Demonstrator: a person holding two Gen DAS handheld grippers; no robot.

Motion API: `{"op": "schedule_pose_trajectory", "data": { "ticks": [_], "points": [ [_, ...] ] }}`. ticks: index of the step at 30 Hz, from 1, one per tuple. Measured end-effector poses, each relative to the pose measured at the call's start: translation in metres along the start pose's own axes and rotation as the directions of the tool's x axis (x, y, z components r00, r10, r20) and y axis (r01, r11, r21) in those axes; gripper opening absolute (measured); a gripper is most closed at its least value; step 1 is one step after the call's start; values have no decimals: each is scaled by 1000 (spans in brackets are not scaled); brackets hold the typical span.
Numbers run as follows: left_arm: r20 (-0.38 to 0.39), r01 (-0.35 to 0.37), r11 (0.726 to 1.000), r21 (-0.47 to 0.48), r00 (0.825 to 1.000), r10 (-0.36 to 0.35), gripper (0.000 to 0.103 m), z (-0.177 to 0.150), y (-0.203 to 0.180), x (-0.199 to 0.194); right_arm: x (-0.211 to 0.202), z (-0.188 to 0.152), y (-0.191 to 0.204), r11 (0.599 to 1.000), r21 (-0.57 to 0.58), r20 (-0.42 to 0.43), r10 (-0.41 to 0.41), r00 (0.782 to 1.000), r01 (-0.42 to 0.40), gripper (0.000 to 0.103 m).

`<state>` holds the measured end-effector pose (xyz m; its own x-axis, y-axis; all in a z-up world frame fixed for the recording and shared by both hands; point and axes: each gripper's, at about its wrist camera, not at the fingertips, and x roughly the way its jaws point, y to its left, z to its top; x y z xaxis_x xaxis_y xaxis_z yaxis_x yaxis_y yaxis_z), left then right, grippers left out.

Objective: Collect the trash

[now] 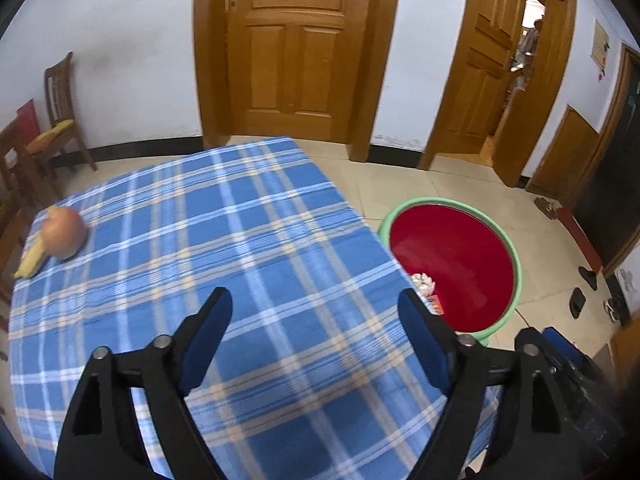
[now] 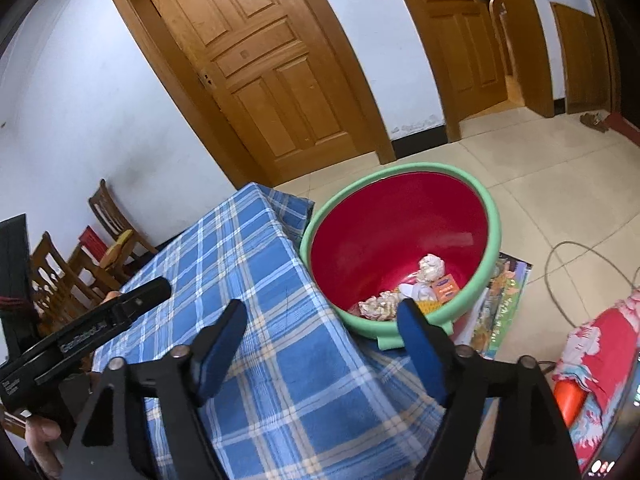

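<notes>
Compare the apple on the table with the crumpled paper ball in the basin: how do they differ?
The apple is smooth, round and reddish; the paper ball is white and wrinkled. The apple lies on the checked tablecloth beside a yellow peel; the paper ball sits inside the red basin among other scraps. Neither is held by the tongs.
</notes>
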<state>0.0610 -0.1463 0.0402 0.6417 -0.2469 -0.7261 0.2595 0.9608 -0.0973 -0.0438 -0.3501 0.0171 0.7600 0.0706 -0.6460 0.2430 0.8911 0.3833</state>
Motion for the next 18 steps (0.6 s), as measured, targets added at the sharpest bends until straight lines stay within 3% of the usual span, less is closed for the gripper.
{"op": "schedule_pose_trajectory", "data": {
  "ticks": [3, 9, 18],
  "points": [
    [17, -41, 999, -20, 999, 41, 85, -4, 10, -12, -8, -6, 11, 999, -37, 6, -16, 1000, 16, 93],
    [37, -78, 996, -50, 996, 80, 86, -18, 26, -36, -22, -16, 27, 997, -76, 27, -7, 1000, 9, 101],
    [69, -123, 988, -88, 989, 129, 89, -39, 36, -62, -38, -23, 39, 995, -98, 68, -11, 998, 18, 103]
  ]
}}
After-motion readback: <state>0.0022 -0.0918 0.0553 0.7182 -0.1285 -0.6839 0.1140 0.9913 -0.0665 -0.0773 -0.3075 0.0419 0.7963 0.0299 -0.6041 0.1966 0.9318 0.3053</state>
